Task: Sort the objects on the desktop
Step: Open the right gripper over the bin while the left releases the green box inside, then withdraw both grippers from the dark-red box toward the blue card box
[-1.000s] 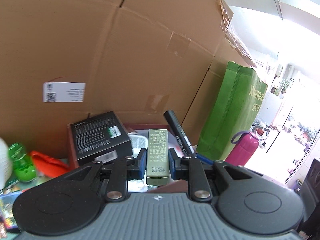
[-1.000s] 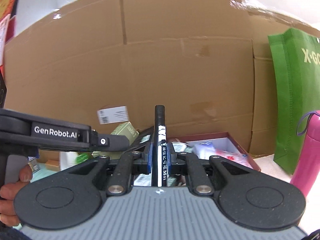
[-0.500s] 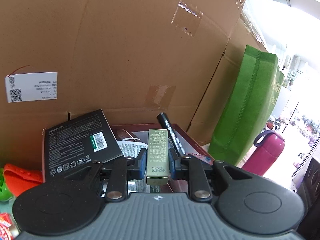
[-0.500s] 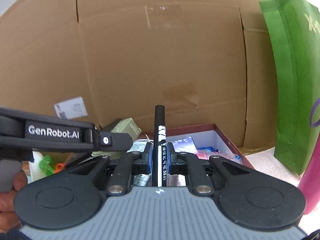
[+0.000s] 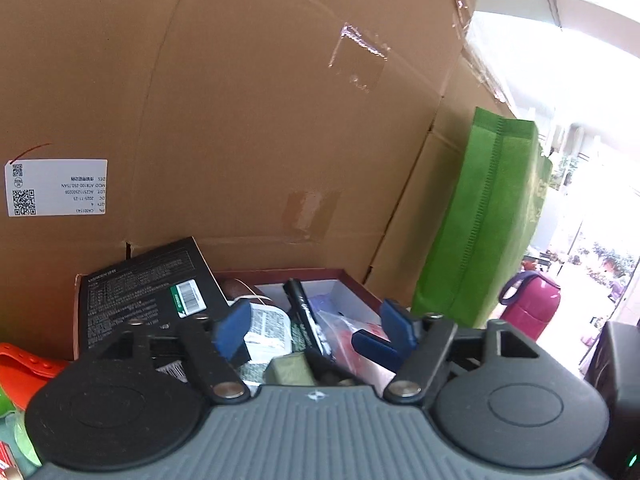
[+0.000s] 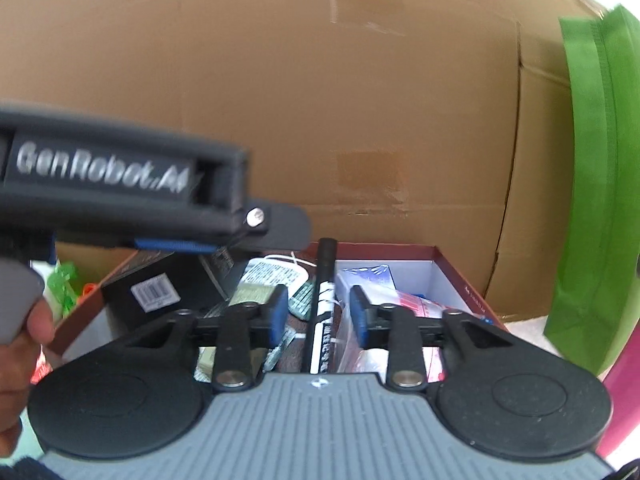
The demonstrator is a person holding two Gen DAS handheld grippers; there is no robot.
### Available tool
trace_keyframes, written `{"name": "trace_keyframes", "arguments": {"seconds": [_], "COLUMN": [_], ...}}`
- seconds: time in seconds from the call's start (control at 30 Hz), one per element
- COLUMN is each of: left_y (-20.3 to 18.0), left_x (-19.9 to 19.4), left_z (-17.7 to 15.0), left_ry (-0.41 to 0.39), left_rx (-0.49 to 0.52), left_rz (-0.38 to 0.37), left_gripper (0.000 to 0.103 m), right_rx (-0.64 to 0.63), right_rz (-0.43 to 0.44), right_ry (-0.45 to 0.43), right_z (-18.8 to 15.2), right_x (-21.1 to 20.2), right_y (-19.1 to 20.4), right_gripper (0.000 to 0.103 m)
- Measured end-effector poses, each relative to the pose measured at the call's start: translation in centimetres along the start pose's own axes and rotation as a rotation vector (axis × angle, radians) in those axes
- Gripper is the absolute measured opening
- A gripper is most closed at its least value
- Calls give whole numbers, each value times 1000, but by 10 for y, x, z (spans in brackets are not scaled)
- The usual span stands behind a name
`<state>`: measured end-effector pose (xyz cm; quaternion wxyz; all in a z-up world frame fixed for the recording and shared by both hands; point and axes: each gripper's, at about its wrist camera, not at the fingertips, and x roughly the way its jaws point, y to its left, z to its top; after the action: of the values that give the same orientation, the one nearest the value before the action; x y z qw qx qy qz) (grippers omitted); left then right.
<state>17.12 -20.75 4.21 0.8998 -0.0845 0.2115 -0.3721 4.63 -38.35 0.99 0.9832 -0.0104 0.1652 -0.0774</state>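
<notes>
Item: black marker pen (image 6: 325, 312). Lies in the maroon storage box (image 6: 460, 276), propped at a slant on the loose contents, cap end toward the cardboard wall. Its long axis runs straight ahead along the fingers of the right gripper (image 6: 319, 312), between the two blue pads, which stand apart on either side; no pad visibly touches the barrel. Judged released, or very nearly so.

From the left wrist view the same pen (image 5: 304, 320) lies between the spread blue pads of the left gripper (image 5: 316, 330), slanting away up and to the left.

Item: olive-green carton (image 5: 289, 369). Lies low in the box, just under the left gripper's body, free of both pads. Left gripper wide open, grasping nothing.

Nearer tool: the right gripper, already lined up with the pen's axis. Any re-grasp would call for a plain closing; a withdrawal would call for pulling straight back, so as not to drag the barrel.

Surroundings: black product box (image 5: 148, 300) leaning at the left end of the storage box; cardboard carton (image 5: 260, 120) behind; green bag (image 5: 484, 220) and pink flask (image 5: 528, 304) to the right.
</notes>
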Motion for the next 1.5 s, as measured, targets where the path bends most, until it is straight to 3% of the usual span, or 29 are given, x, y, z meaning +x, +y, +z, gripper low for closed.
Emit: {"name": "trace_keyframes", "arguments": {"seconds": [0.1, 0.17, 0.3, 0.37, 0.63, 0.77, 0.87, 1.5], "left_y": [-3, -6, -8, -8, -7, -2, 1, 18], "left_x": [-6, -13, -27, -35, -51, -62, -71, -131], "left_z": [-2, -5, -13, -17, -34, -42, -49, -96], "left_ry": [5, -4, -22, -20, 13, 28, 44, 118], "left_rx": [5, 14, 43, 34, 19, -42, -87, -182], "left_rz": [-13, 16, 36, 43, 57, 65, 64, 161], "left_gripper": [91, 98, 99, 99, 99, 99, 99, 99], "right_rx": [-81, -125, -129, -109, -55, -26, -24, 13], "right_rz": [-23, -40, -47, -51, -98, -115, -126, -25], "right_ry": [-1, 0, 1, 8, 21, 31, 35, 185], "right_z": [-1, -3, -7, -9, -23, -28, -34, -53], "right_x": [-4, -7, -14, -18, -34, -41, -42, -89], "right_y": [14, 21, 25, 25, 31, 35, 39, 81], "right_gripper": [49, 56, 77, 83, 91, 99, 99, 101]}}
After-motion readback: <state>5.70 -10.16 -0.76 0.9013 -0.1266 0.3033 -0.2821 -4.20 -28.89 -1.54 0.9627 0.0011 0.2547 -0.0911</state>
